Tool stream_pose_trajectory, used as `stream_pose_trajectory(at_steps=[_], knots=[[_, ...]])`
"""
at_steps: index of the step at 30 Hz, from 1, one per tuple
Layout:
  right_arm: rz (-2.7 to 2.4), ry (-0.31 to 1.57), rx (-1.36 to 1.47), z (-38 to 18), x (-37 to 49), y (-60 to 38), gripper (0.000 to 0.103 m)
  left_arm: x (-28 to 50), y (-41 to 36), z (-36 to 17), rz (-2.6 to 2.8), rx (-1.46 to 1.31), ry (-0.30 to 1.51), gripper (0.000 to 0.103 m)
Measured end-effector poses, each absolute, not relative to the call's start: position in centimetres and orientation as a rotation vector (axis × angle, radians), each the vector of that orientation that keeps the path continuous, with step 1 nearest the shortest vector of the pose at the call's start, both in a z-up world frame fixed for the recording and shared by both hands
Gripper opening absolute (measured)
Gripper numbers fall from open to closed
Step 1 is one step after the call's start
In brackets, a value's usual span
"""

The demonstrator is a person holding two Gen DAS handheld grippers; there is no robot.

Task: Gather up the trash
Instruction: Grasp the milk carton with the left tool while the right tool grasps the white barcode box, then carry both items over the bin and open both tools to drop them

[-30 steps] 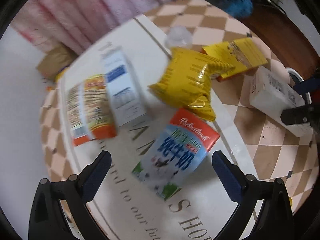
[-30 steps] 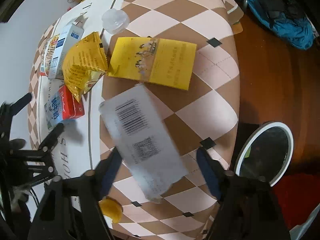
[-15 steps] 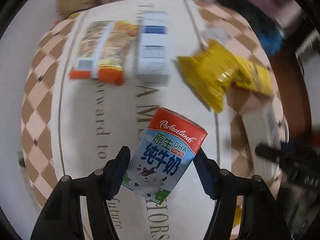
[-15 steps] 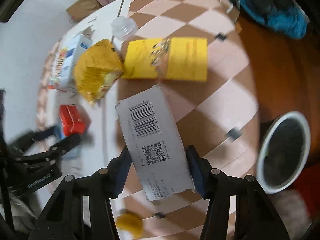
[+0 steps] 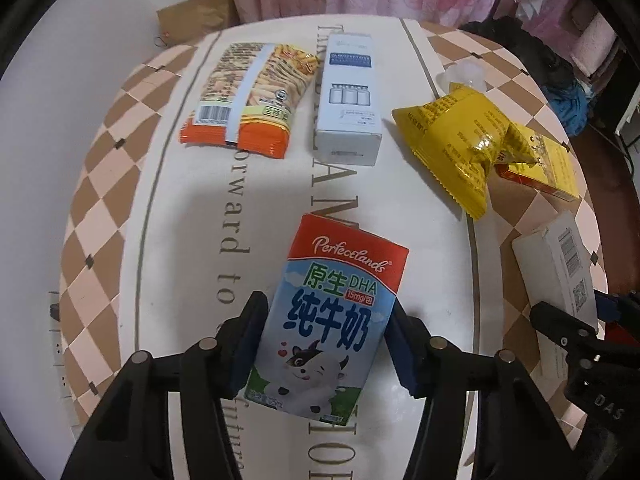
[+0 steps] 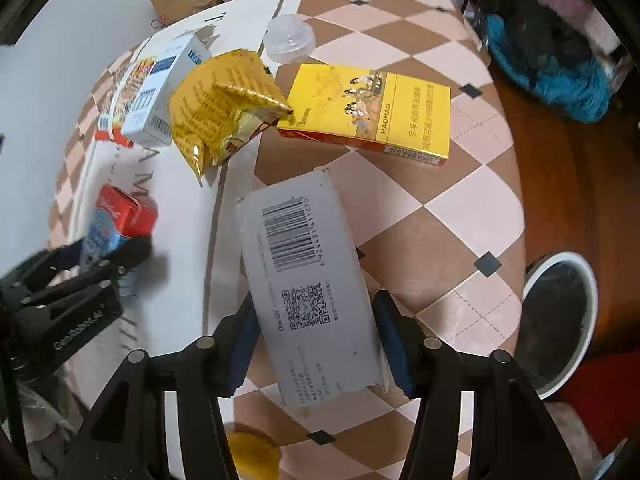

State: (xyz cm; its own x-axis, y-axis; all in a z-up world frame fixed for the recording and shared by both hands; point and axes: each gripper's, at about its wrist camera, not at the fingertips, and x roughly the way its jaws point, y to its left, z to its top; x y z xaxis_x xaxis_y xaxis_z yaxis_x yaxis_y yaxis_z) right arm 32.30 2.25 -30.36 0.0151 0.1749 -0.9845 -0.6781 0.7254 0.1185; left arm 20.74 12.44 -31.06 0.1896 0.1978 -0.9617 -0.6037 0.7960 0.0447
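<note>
- Left wrist view: the left gripper reaches forward over the tabletop, its blue pads pinching the milk carton on both long sides, red top pointing toward 12 o'clock.
- Half a second ago the same carton sat between wider-set pads; now both pads press its faces.
- At 11 o'clock from the carton lies the orange snack packet; at 12 o'clock, the white-and-blue box; at 2 o'clock, the crumpled yellow bag, overlapping the yellow cigarette pack.
- Right wrist view: the right gripper points forward with its pads pinching the grey barcode box by its long edges, barcode face up.
- Compared with a second ago, when the box lay loose and blurred between spread pads, it is now clamped.
- The yellow cigarette pack lies at 1 o'clock from this box, the yellow bag at 11 o'clock, and a clear plastic lid at 12 o'clock.
- A round bin with a white rim stands on the floor at 3 o'clock, off the tabletop edge.
</note>
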Motion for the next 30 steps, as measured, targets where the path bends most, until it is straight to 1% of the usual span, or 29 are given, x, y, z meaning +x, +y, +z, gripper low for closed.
stream_pose_trajectory(at_steps=[6, 10, 12, 16, 22, 26, 30], knots=[[0.69, 1.358, -0.412, -29.6, 31.8, 1.4, 0.053, 18.8, 10.3, -27.1, 0.628, -0.372, 1.166, 0.053], [0.703, 1.312, -0.342, -27.4, 31.8, -0.3, 0.053, 18.4, 8.7, -23.8, 0.619, -0.349, 1.085, 0.053], [0.71, 1.286, -0.299, -25.8, 32.0, -1.9, 0.053, 18.1, 8.3, -22.0, 0.6, -0.343, 1.045, 0.053], [0.713, 1.226, -0.197, -21.8, 32.8, -6.3, 0.053, 20.1, 6.7, -17.8, 0.541, -0.333, 0.964, 0.053], [0.671, 1.124, -0.063, -16.0, 35.1, -14.0, 0.053, 24.8, 1.1, -13.1, 0.393, -0.31, 0.873, 0.053], [0.603, 1.089, 0.01, -13.7, 37.0, -19.8, 0.053, 29.2, -3.1, -12.9, 0.285, -0.309, 0.878, 0.053], [0.495, 1.092, 0.022, -14.3, 39.3, -25.1, 0.053, 33.2, -7.7, -14.3, 0.182, -0.319, 0.922, 0.053]])
